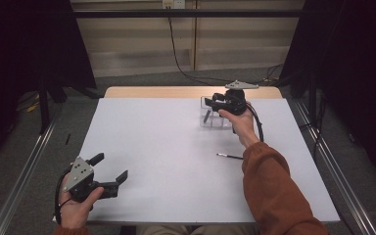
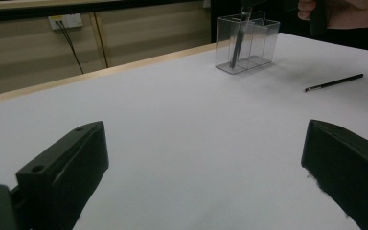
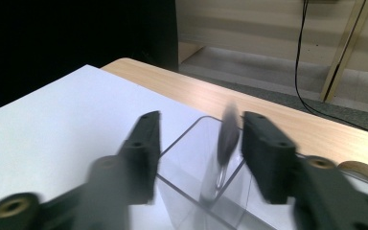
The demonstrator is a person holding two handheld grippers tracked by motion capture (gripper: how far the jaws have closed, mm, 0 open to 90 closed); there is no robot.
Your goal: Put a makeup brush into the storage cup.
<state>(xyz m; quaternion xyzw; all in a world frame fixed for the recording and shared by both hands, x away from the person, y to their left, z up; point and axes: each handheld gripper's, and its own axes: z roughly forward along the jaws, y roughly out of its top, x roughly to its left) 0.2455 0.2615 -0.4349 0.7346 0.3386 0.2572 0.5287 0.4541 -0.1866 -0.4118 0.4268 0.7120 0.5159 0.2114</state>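
Hovering over clear box (image 1: 214, 119): R gripper (image 3: 199, 139), jaws spread, brush (image 3: 225, 143) between, standing in box; L gripper (image 1: 111, 170) jaws spread, nothing held.

R gripper (image 1: 210, 104) over clear organizer (image 1: 214, 119) — pencil (image 1: 229, 156) nearby.
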